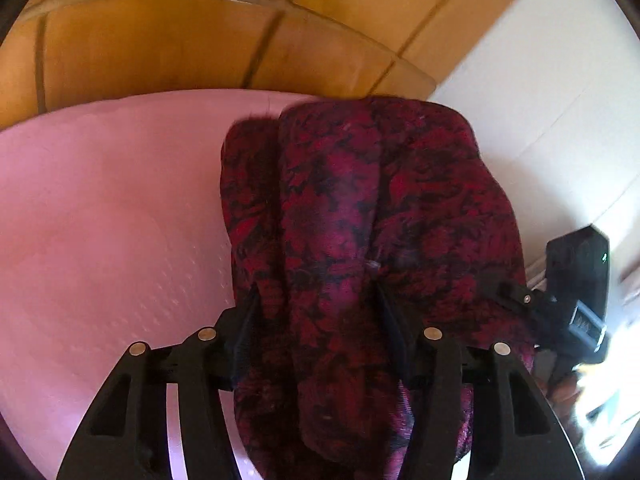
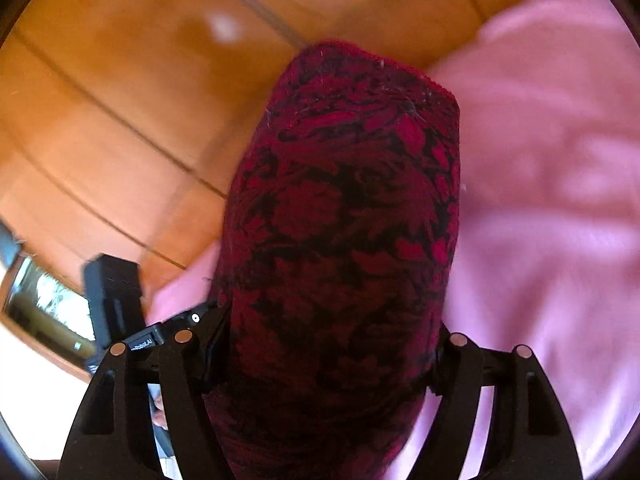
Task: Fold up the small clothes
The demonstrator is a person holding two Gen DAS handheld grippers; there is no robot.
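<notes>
Both claws clamped on the red-and-black garment — left claw, right claw — one bunched end each, so it hangs spread for folding. It's lifted above the pink bed sheet, near the headboard edge.

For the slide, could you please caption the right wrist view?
Right hand-held gripper holding a bunched red-and-black floral garment above a pink sheet.

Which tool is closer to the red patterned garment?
Neither, a tie: left tool clamps a fold of the red patterned garment; right tool clamps it too.
</notes>
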